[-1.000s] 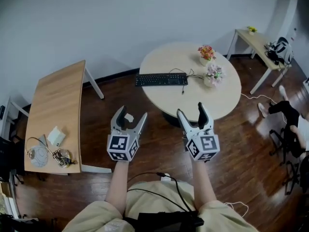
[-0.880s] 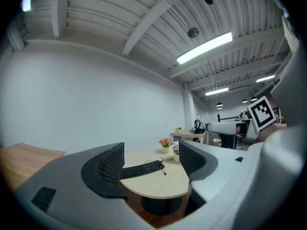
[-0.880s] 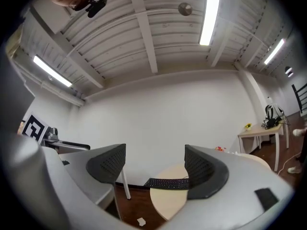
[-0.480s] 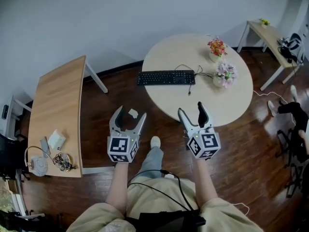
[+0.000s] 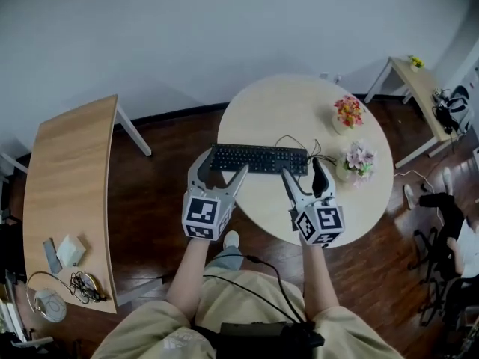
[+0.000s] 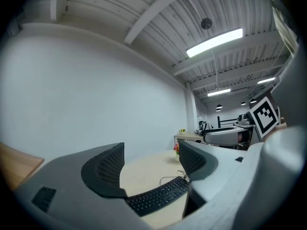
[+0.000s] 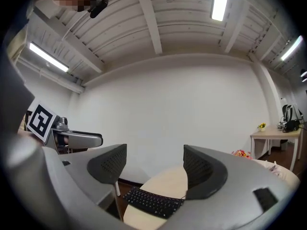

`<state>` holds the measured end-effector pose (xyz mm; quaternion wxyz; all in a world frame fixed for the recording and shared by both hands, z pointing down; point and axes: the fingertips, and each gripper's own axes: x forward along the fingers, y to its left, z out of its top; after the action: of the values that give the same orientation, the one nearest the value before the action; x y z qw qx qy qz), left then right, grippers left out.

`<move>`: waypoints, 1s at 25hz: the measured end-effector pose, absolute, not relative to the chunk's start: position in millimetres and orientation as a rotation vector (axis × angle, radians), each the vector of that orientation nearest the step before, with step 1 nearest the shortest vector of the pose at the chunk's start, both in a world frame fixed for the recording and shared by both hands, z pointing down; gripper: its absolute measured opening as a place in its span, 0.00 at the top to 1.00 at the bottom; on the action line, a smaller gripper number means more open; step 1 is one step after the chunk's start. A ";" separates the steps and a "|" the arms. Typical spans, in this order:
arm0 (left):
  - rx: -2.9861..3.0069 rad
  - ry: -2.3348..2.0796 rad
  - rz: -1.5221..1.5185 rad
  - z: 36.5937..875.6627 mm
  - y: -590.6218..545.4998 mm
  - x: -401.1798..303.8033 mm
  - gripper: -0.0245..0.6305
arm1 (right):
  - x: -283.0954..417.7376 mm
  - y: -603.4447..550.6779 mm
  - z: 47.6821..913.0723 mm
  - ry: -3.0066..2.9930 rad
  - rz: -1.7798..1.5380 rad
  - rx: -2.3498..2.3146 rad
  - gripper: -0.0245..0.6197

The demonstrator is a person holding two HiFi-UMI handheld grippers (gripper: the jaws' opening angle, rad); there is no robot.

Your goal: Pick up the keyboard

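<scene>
Head view: on the round desk (image 5: 299, 114), one pot (image 5: 341, 124) holds red and yellow flowers, and a second pot (image 5: 346, 172) holds pink and white ones. The keyboard (image 5: 259, 158) lies flat near the desk's left edge. The left tongs (image 5: 221, 167) and right tongs (image 5: 301, 169) are at its two ends. The floor (image 5: 165, 163) is dark wood.

Left gripper view: jaws apart and empty, with the keyboard (image 6: 158, 195) below them.

Right gripper view: jaws apart and empty, with the keyboard (image 7: 151, 202) below them.

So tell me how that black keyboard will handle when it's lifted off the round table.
Keyboard: long, flat, probably rigid, so gripping both ends should keep it level. Its cable trails toward the flower pot, so it may drag or snag there.
</scene>
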<state>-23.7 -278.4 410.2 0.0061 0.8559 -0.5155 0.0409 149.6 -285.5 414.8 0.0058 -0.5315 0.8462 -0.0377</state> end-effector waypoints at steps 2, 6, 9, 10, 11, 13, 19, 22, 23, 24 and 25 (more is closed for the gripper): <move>2.689 -1.596 0.118 408.3 -315.2 -29.2 0.43 | 145.6 -322.1 415.9 2.640 -0.138 -1.678 0.38; 2.649 -1.560 0.161 431.5 -364.1 -41.9 0.43 | 143.6 -358.9 440.6 2.652 -0.220 -1.714 0.38; 2.591 -1.521 0.207 461.1 -388.8 -44.4 0.43 | 157.9 -371.3 474.3 2.649 -0.347 -1.757 0.38; 2.563 -1.517 0.227 475.4 -395.7 -46.5 0.43 | 166.5 -373.9 488.5 2.641 -0.404 -1.774 0.38; 2.526 -1.517 0.249 492.3 -402.8 -50.3 0.43 | 176.9 -376.3 504.3 2.632 -0.464 -1.793 0.38; 2.442 -1.507 0.313 531.2 -415.3 -59.3 0.43 | 201.8 -380.5 540.6 2.619 -0.591 -1.836 0.38; 2.110 -1.376 0.509 663.9 -421.7 -100.7 0.43 | 270.6 -391.1 661.3 2.550 -1.127 -1.791 0.38; 2.034 -1.334 0.606 718.1 -422.4 -118.1 0.43 | 284.4 -405.6 706.5 2.510 -1.338 -1.668 0.38; 2.005 -1.303 0.587 731.2 -423.8 -120.1 0.43 | 286.0 -409.9 718.6 2.520 -1.384 -1.634 0.42; 1.973 -1.265 0.539 741.4 -426.3 -119.6 0.43 | 287.8 -413.4 728.7 2.538 -1.420 -1.608 0.43; 1.944 -1.224 0.477 749.2 -430.1 -117.1 0.43 | 289.8 -416.7 737.1 2.560 -1.449 -1.586 0.43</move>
<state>-117.1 -430.1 749.2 0.3871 0.7639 -0.4811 0.1874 289.8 -416.7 737.1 -0.0998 -0.4722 0.7622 -0.4314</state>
